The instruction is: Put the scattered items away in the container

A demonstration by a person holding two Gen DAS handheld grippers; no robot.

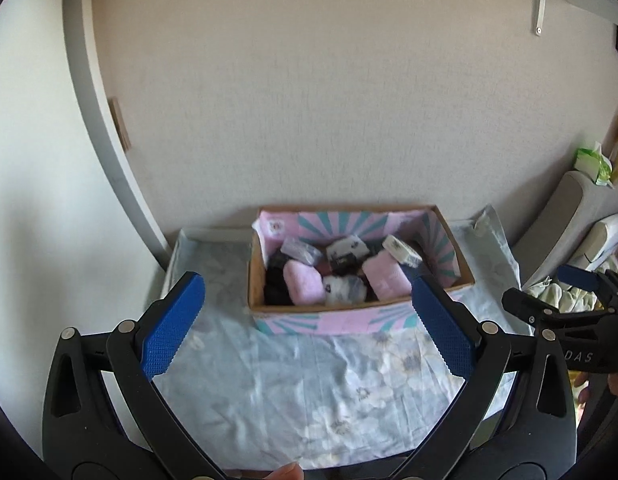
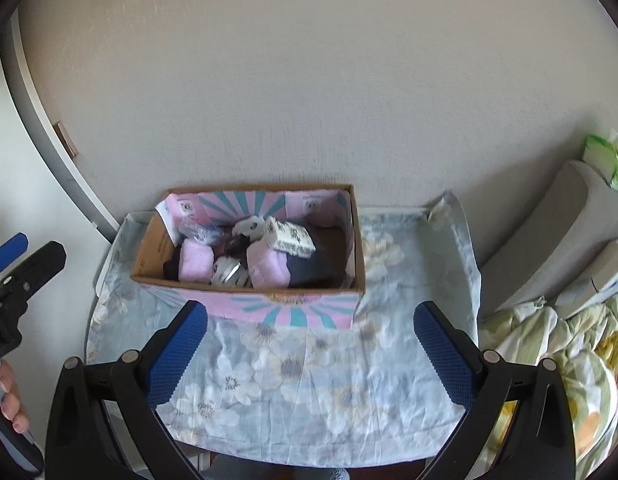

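Cardboard box [image 1: 359, 312] is sitting ahead of both your tools, at the far side of the small table, its back wall close against the pale textured wall. Your left gripper [image 1: 307, 322] is hovering with its jaws spread wide and gripping nothing; the box is showing between and beyond its blue ribbed fingertips [image 1: 173, 320], well short of contact. Your right gripper [image 2: 309, 340] is likewise hanging released and empty, its pads [image 2: 443, 350] framing the box's near wall from above the cloth.

Inside the box you are looking at the gathered items: two soft pink rolled bundles [image 1: 305, 286], dark fabric pieces, black-and-white bundles and a white printed pack [image 2: 289, 236], all lying below the rim. The box's right end is showing bare cardboard floor in the right wrist view.

Floral cloth [image 2: 293, 376], thin and creased, is covering the table and draping over its edges; the stretch between your jaws and the box is lying open. To the right, a grey padded headboard [image 2: 549, 240] and a rumpled flowered bedcover [image 2: 549, 360] are crowding the table's side, while a curved grey frame [image 1: 97, 120] is rising on the left.
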